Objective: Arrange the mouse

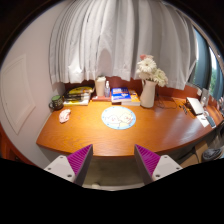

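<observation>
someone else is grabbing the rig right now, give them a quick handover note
Gripper: open, holding nothing, back from the desk's near edge.
Small pale pink computer mouse: on the curved wooden desk, far left, well beyond the fingers.
Round white and blue mouse pad: mid-desk, nothing on it.
Done: nothing visible yet.
Left: reach the mouse, grasp it, probably set it on the pad.

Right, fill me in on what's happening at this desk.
A person is holding a handheld gripper back from the near edge of a wooden desk, fingers open and holding nothing. The mouse lies off to the left on the desk, untouched, and a round mat sits in the middle, well beyond the fingers. Further back stand a vase of flowers and some books in front of the curtains. The arranging has not yet begun.
</observation>
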A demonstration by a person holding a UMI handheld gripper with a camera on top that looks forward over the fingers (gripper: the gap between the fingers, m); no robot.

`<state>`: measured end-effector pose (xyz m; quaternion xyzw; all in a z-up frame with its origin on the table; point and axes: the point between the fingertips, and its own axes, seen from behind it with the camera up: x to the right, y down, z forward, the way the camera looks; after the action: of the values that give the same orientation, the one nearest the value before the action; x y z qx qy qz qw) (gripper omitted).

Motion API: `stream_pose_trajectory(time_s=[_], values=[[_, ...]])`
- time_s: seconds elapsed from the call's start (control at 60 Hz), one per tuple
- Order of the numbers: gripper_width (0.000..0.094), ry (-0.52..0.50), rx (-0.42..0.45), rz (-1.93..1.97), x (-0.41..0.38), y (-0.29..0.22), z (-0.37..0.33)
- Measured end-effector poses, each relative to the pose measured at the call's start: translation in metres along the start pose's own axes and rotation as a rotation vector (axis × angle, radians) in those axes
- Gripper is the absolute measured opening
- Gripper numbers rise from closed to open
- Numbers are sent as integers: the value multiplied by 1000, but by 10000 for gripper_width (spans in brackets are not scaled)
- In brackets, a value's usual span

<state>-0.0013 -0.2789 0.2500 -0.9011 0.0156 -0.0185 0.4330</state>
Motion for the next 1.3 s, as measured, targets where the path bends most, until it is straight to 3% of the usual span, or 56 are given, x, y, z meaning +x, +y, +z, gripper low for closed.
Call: stream_pose_trajectory(time_s=[0.167,0.333,0.583,0.95,1.033,1.133,1.3], values=[[837,-55,-71,-16,-63,13,16],[842,-137,-97,-11,-131,-12,28],[850,-189,-111,-26,-182,-89,49],[837,-198,-87,-25,-159,-222,71],[779,-198,-78,-25,-149,-248,70],[578,-157,-81,-57,-121,-269,60],[466,-164,-95,-51,-79,-296,30]])
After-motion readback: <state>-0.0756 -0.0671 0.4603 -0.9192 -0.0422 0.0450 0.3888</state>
